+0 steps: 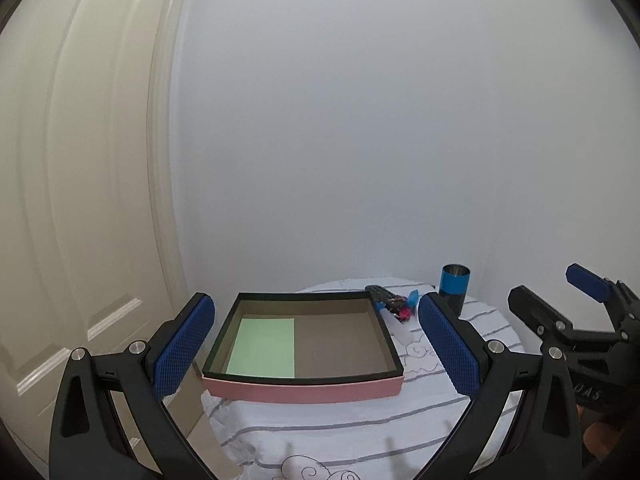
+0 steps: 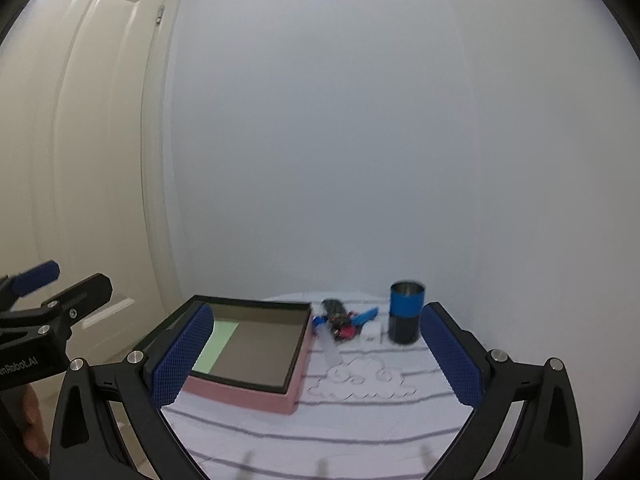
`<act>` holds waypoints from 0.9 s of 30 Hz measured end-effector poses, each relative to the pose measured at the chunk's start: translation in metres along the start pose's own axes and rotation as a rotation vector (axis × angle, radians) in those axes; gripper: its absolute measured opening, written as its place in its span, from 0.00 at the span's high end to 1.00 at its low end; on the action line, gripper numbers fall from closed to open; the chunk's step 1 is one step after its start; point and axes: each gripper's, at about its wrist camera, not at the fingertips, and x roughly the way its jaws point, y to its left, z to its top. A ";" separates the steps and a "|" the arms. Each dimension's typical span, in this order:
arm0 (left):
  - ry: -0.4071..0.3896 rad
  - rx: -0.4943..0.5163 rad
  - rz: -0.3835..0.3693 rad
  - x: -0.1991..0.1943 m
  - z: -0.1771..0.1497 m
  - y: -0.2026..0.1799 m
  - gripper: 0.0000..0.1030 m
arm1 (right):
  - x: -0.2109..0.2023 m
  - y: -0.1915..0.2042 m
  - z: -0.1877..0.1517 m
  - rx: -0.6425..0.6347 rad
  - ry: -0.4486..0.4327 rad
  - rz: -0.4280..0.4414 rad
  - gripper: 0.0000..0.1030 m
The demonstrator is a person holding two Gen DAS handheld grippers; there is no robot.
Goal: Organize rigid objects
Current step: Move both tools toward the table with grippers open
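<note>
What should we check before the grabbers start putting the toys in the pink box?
1. Left gripper open, holding nothing: ok.
2. Right gripper open, holding nothing: ok.
3. Pink box open, only a green sheet inside: ok.
4. Remote and small items piled beside the box, easy to tell apart: cannot tell, blurred.
5. Blue-banded cup upright: ok.

Both grippers, the left gripper (image 1: 316, 340) and the right gripper (image 2: 316, 354), share one build: matte black plastic arms, blue diamond-textured pads (image 1: 182, 346) on the jaws, and round silver screws (image 1: 137, 347). White lettering marks their housings.
</note>
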 end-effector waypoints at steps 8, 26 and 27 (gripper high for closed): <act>-0.007 0.014 0.034 -0.004 0.000 -0.001 0.00 | -0.007 0.001 -0.002 -0.005 -0.057 0.002 0.00; 0.083 0.031 0.076 0.005 -0.011 0.001 0.00 | 0.006 -0.002 -0.016 0.037 0.007 0.088 0.00; 0.096 0.024 0.060 0.007 -0.012 0.001 0.00 | 0.007 -0.002 -0.017 0.034 0.012 0.085 0.00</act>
